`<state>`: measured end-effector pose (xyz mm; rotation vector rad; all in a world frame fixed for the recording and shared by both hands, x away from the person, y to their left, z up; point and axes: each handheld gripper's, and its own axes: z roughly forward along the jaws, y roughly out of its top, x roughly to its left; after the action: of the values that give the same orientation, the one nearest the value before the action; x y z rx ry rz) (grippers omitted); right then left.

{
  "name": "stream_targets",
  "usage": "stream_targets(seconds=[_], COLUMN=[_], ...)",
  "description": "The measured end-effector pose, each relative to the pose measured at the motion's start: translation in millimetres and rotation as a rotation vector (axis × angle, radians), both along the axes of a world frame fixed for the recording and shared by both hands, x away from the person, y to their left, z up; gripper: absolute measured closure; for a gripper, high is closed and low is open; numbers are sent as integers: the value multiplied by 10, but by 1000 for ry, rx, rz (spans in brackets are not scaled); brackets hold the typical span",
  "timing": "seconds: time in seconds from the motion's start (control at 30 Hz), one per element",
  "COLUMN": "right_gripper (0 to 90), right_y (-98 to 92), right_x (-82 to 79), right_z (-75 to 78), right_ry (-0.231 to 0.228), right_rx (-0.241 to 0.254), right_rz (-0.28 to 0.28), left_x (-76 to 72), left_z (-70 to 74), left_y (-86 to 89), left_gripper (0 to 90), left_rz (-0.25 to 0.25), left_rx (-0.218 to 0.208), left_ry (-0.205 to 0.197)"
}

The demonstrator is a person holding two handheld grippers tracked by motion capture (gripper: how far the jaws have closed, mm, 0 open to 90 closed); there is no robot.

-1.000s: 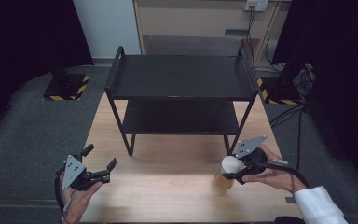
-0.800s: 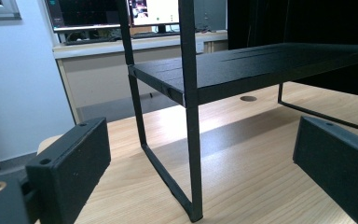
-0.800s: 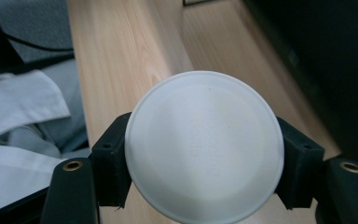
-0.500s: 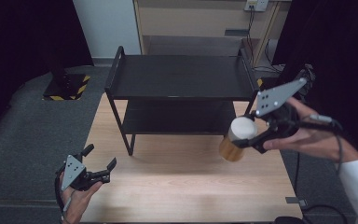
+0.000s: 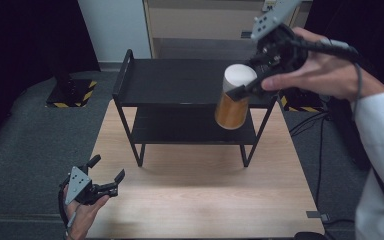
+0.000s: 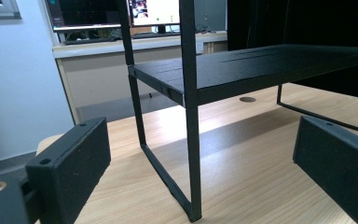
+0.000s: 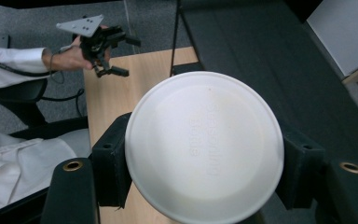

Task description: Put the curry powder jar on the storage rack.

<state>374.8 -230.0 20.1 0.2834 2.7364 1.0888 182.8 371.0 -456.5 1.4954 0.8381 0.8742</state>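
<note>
At the left of the high view my left claw (image 5: 109, 175) sits low over the near left corner of the wooden worktop (image 5: 200, 200), its jaws standing apart with nothing between them. In the left gripper view those two black jaws frame the near leg of the black two-tier shelf rack (image 6: 191, 107), which stands just ahead of them on the worktop, and nothing touches either pad. Moving right in the high view, the rack (image 5: 180, 82) occupies the far half of the worktop, with its top shelf and lower shelf both bare. Further right, my right claw (image 5: 247, 82) is raised high in the air above the right end of the rack, and it is clamped on the jar (image 5: 234, 100), an amber container with a white lid. The jar hangs tilted, off the worktop and off both shelves, and in this view it overlaps the right part of the top shelf. In the right gripper view the round white lid (image 7: 204, 147) sits squarely between the two jaws, which press against it on either side, with the dark shelf top and the worktop edge far beneath it.
</note>
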Motion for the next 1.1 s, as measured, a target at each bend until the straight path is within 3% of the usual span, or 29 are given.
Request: stream_targets(seconds=[0.07, 0.1, 0.13, 0.17, 0.27, 0.37, 0.53, 0.67, 0.87, 0.97, 1.0, 1.07, 1.1], right_gripper=[336, 336, 336, 336, 336, 336, 336, 336, 327, 192, 184, 178, 176], right_y=[34, 34, 53, 53, 72, 54, -136, -233, -347, -397, -396, -452, -457], right_x=[170, 170, 296, 296, 541, 638, 788, 829, 869, 802, 742, 653, 583], right_z=[17, 17, -6, -6, -67, -85, -179, -244, -313, -341, -313, -235, -173], right_ry=[-2, -2, -4, -4, 5, 9, 8, 20, 37, 8, -23, -38, -63], right_rx=[30, 30, 41, 41, 39, 31, 44, 43, 73, 142, 149, 184, 178], right_rz=[-37, -37, -74, -74, -148, -192, -348, -403, -419, -438, -446, -429, -424], left_x=[1, 1, -4, -4, -16, -23, -25, -28, -20, -27, -27, -27, -26], left_z=[-5, -5, -3, -3, 0, -1, 3, 5, 7, 6, 7, 8, 9], left_y=[-2, -2, 1, 1, 6, 7, -3, -7, -15, -11, -10, -9, -12], left_gripper=[31, 30, 30, 31, 30, 30, 30, 30, 31, 30, 30, 30, 30], left_rz=[-1, -1, 0, 0, 2, -1, -14, -16, -17, -16, -16, -18, -20], left_rx=[-1, -1, 1, 1, 1, 2, 12, 15, 18, 13, 14, 13, 14], left_ry=[2, 2, 3, 3, 0, 4, 4, 4, 9, 5, 5, 4, 3])
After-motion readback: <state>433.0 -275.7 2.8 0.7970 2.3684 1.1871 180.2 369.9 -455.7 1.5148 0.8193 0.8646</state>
